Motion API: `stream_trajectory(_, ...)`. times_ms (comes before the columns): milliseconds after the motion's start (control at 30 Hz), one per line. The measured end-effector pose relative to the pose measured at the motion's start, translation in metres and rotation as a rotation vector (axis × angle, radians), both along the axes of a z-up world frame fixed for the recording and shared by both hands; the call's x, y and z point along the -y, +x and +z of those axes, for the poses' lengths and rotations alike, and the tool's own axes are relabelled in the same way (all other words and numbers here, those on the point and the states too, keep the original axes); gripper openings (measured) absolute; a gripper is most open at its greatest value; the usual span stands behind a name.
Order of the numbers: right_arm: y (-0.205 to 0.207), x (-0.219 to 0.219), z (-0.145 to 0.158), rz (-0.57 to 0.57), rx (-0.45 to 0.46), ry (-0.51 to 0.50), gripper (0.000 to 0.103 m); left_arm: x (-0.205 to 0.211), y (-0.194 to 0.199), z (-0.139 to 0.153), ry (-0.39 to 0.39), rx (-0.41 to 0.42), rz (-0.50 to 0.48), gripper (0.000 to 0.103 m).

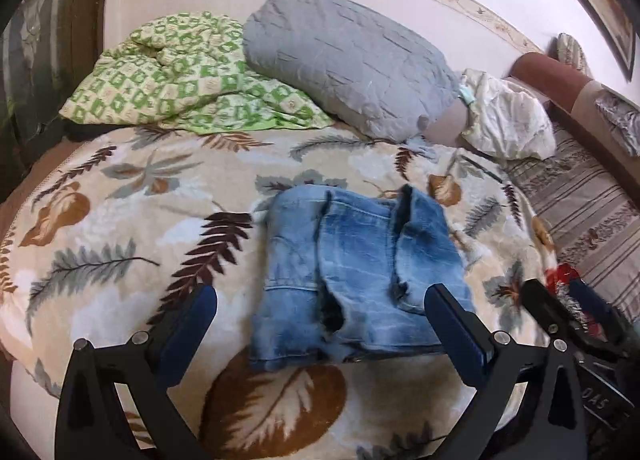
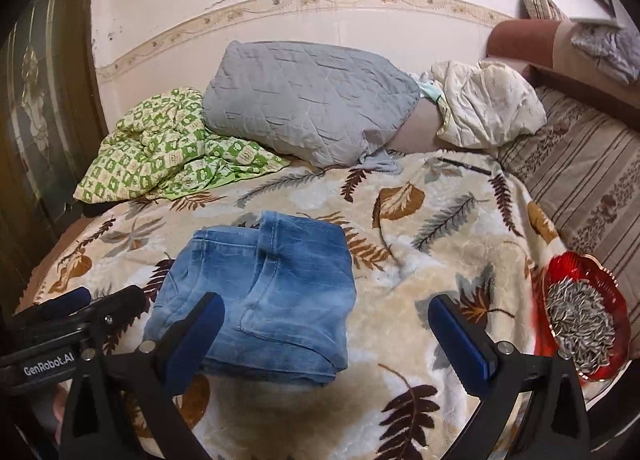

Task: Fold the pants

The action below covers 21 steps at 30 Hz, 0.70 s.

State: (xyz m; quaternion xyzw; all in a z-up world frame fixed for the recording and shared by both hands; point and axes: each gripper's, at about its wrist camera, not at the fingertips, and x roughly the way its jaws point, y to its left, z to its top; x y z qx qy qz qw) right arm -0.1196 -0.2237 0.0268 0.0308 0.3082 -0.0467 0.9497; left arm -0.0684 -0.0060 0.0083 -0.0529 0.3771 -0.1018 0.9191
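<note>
The blue jeans lie folded into a compact bundle on the leaf-patterned blanket. My left gripper hovers open just in front of the bundle's near edge, its blue pads wide apart and holding nothing. In the right wrist view the same jeans sit left of centre. My right gripper is open too, its left pad over the bundle's near corner, its right pad over bare blanket. The left gripper's body shows at the lower left there.
A grey quilted pillow, a green checked quilt and a white crumpled cloth lie at the back by the wall. A red dish of sunflower seeds sits at the blanket's right edge. A striped sofa runs along the right.
</note>
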Motion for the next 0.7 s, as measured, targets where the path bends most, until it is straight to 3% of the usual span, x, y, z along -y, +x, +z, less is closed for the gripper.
stream_trajectory(367, 0.001, 0.001, -0.009, -0.01, -0.02, 0.003, 0.103, 0.0, -0.009, -0.01, 0.111, 0.01, 0.067, 0.103)
stream_trajectory(700, 0.003, 0.01, -0.009, -0.022, -0.018, 0.003, 0.103, -0.005, -0.009, -0.007, 0.066, 0.028, 0.05, 0.103)
